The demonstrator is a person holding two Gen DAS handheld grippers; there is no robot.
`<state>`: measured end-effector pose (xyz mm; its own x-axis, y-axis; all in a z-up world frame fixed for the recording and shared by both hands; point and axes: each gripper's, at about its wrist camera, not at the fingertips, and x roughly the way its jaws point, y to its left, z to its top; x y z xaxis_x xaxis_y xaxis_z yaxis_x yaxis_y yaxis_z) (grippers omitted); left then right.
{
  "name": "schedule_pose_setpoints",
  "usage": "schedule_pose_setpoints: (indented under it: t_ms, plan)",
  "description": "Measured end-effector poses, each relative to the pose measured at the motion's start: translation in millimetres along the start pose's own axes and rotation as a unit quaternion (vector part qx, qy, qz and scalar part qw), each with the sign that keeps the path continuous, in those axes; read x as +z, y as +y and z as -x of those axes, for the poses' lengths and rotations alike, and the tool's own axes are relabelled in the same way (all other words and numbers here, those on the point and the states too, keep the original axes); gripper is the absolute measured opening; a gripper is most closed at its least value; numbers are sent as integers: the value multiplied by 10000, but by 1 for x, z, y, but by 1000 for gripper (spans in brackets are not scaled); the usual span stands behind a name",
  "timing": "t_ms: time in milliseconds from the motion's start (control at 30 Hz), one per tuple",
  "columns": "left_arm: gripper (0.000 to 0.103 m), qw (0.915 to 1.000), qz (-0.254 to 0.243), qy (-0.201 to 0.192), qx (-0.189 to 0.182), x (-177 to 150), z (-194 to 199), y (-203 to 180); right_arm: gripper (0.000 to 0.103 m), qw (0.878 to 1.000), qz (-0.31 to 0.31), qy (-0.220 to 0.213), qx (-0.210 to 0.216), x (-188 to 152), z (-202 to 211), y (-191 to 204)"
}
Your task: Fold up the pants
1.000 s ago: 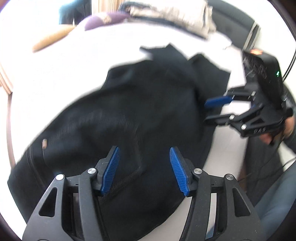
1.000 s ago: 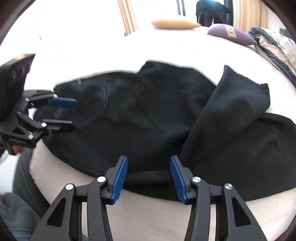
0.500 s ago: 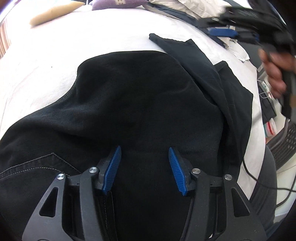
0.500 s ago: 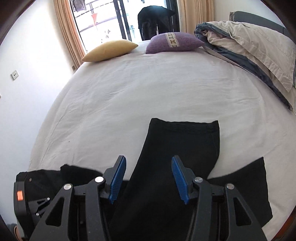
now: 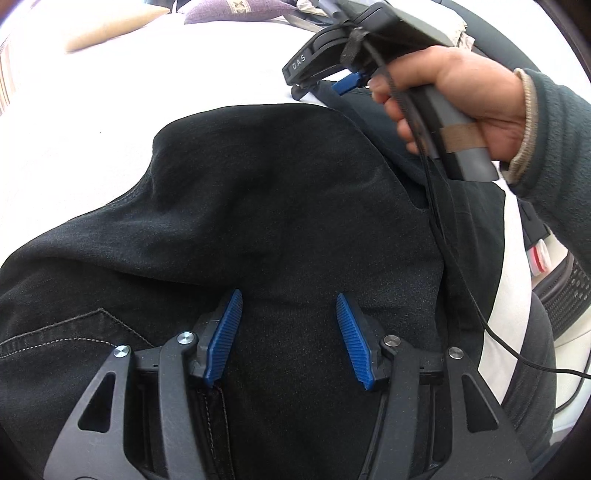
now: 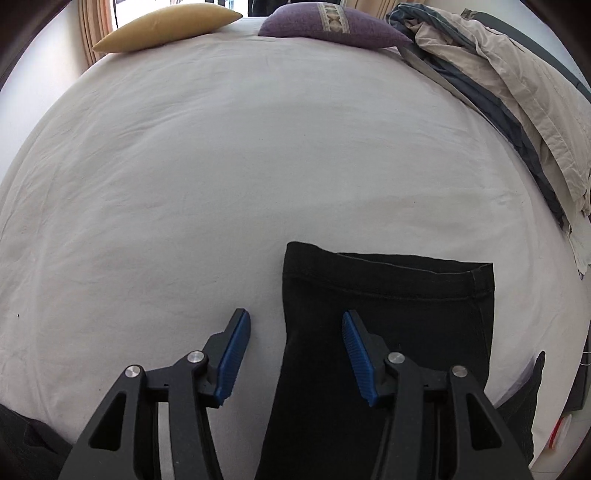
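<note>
Black pants [image 5: 266,206] lie spread on a white bed. My left gripper [image 5: 288,314] is open and hovers just above the seat of the pants, near a back pocket seam [image 5: 74,325]. My right gripper [image 6: 293,332] is open over the left edge of one pant leg [image 6: 388,302], whose hem lies flat on the sheet. In the left wrist view the right gripper [image 5: 347,83] shows at the top, held by a hand, over the far leg end.
The white bed sheet [image 6: 258,147] stretches ahead. A yellow pillow [image 6: 162,22] and a purple pillow [image 6: 332,22] lie at the head. A crumpled duvet [image 6: 498,85] lies along the right side. A cable [image 5: 461,277] hangs from the right gripper.
My right gripper has swung from the near edge of the pants out over the far leg end. My left gripper has moved in over the seat of the pants. Both stay open.
</note>
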<state>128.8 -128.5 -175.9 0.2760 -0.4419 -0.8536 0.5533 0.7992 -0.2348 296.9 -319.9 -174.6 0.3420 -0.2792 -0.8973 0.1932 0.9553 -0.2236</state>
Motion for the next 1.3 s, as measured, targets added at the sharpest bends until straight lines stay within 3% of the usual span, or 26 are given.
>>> schedule_pose_setpoints:
  t_ms: [67,133,167,267,367,500,600,833,1100,1233,1300]
  plan:
    - [52,10000,5,-9,5,-1,1,-1,49,9999,-103,4,100,3,-2,-4]
    - [52,10000,-2,-8,26,-2,2,-3,21,9997,-157,0,200,5,-1,-7]
    - [52,10000,-11,-8,37,-3,3,-4,13,9996,-199,4,193,7,-2,-10]
    - [52,10000,-19,-1,60,-2,4,-6,10,9978,-432,63,498,9,-2,-23]
    - [52,10000,-33,-1,87,-5,4,-7,2,9957,-592,-198,683,4,17,-39]
    - [52,9999,-37,6,128,-6,4,-9,2,9883,-992,-801,838,-7,61,-73]
    - [52,9999,-9,17,155,-6,4,-12,2,9763,-1459,-1223,1031,-24,93,-112]
    - [52,9996,86,91,234,-5,0,-17,2,9468,-2413,-1925,907,-86,142,-205]
    - [52,9990,136,149,397,2,-3,-28,2,9120,-3505,-1973,800,-185,130,-272]
    - [53,9985,136,139,505,5,-6,-35,2,8979,-3965,-1746,784,-225,103,-289]
    - [53,9982,117,130,574,6,-7,-41,2,8852,-4267,-1624,893,-241,89,-297]
